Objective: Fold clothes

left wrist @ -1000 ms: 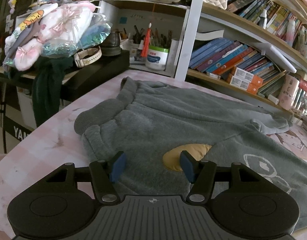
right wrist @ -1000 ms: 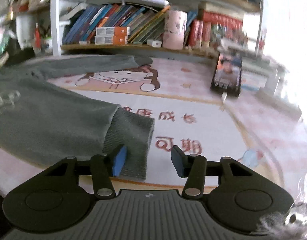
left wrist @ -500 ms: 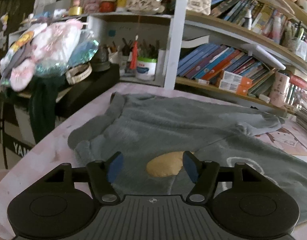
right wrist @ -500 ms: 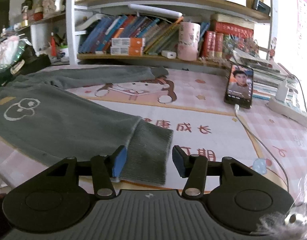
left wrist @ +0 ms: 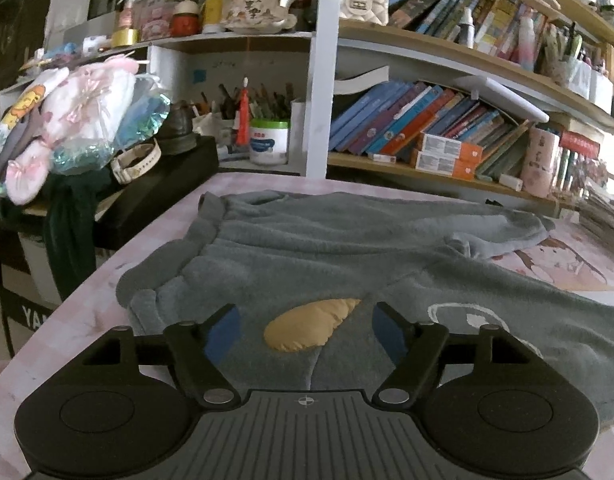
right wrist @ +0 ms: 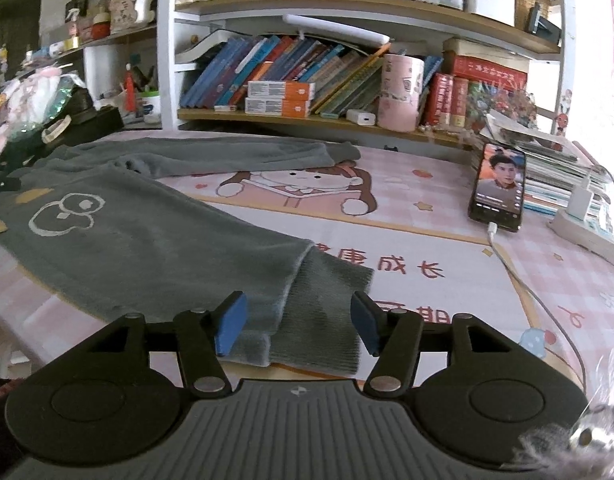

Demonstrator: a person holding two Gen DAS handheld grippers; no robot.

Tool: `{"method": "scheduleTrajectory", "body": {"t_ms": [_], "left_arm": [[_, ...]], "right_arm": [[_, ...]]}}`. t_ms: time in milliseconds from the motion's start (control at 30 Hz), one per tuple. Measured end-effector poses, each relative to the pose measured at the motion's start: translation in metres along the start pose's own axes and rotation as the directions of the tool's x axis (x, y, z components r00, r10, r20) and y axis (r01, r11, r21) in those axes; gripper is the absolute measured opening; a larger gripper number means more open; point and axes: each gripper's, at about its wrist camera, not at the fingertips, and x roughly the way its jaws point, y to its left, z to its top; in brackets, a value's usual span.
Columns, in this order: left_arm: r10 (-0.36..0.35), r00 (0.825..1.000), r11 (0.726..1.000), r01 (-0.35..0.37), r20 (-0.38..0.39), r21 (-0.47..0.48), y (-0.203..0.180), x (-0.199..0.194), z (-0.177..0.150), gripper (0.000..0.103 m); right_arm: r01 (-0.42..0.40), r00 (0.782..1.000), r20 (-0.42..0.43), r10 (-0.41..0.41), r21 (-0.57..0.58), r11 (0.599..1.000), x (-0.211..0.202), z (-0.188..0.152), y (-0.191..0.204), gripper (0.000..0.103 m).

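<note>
A grey fleece garment (left wrist: 327,256) lies spread on the pink table, with a yellow patch (left wrist: 307,326) and a white outline print (right wrist: 65,216). My left gripper (left wrist: 305,334) hovers just above the patch; its jaws are opening and the blue pads (left wrist: 225,334) press on nothing. In the right wrist view the garment's ribbed cuff (right wrist: 327,300) lies near the table's front edge. My right gripper (right wrist: 293,324) hangs over that cuff, jaws opening, pads clear of the cloth. A second sleeve (right wrist: 235,156) stretches along the back of the table.
A phone (right wrist: 499,188) on a white cable (right wrist: 519,280) leans against a stack of books at the right, beside a power strip (right wrist: 587,232). Bookshelves (left wrist: 447,132) run behind the table. A black stand (left wrist: 147,196) piled with bags sits left of the table edge.
Both grippers' jaws have widened. Both cameras have drawn back and risen a little, so more of the garment and table shows. The cuff now lies free under the right gripper.
</note>
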Motion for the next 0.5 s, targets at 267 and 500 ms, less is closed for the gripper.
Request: {"method": "scheduleTrajectory", "body": {"t_ms": [267, 500], "left_arm": [[0.029, 0.999, 0.996, -0.027, -0.016, 0.079, -0.003, -0.016, -0.012, 0.089], [0.033, 0.999, 0.988, -0.031, -0.012, 0.148, -0.01, -0.022, -0.019, 0.096]], "right_arm": [[-0.039, 0.999, -0.007, 0.039, -0.028, 0.999, 0.0, 0.0, 0.01, 0.067], [-0.065, 0.998, -0.02, 0.064, -0.033, 0.997, 0.002, 0.0, 0.015, 0.075]]}}
